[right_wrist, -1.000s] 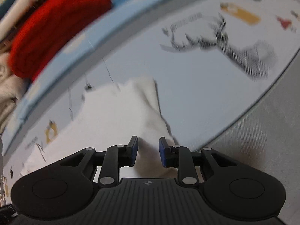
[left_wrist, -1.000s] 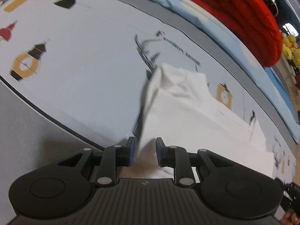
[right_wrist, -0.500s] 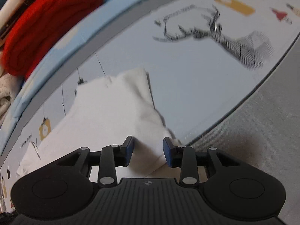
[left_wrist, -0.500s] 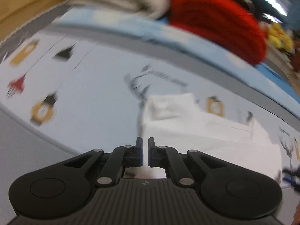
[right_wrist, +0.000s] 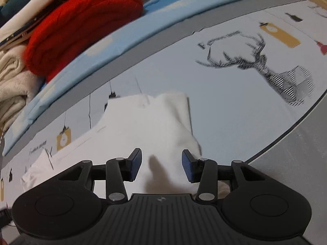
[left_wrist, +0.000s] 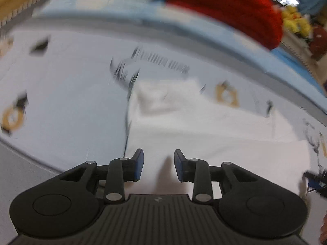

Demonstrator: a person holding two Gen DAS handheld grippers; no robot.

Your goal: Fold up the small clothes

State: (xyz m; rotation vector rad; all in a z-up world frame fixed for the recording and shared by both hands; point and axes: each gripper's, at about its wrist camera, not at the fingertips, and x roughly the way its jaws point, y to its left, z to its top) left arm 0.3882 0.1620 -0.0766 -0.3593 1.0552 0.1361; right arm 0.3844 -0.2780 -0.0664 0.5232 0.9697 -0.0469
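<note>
Whereas a second ago both grippers pinched raised corners of the white garment (right_wrist: 147, 126), it now lies flat near the printed sheet's (right_wrist: 224, 110) front edge. Left gripper (left_wrist: 159, 164): jaws opening, cloth beneath, pads clear. Right gripper (right_wrist: 161, 164): jaws opening, pads clear, wider than before. Red knit (right_wrist: 81, 24): far edge, unmoved.

The left gripper (left_wrist: 159, 164) points steeply down, its blue-padded jaws opening with a clear gap between them; white cloth lies under the gap, and neither pad presses on it. The right gripper (right_wrist: 161, 164) also tilts steeply down, its jaws opening wider, the pads likewise standing free of the cloth below.
</note>
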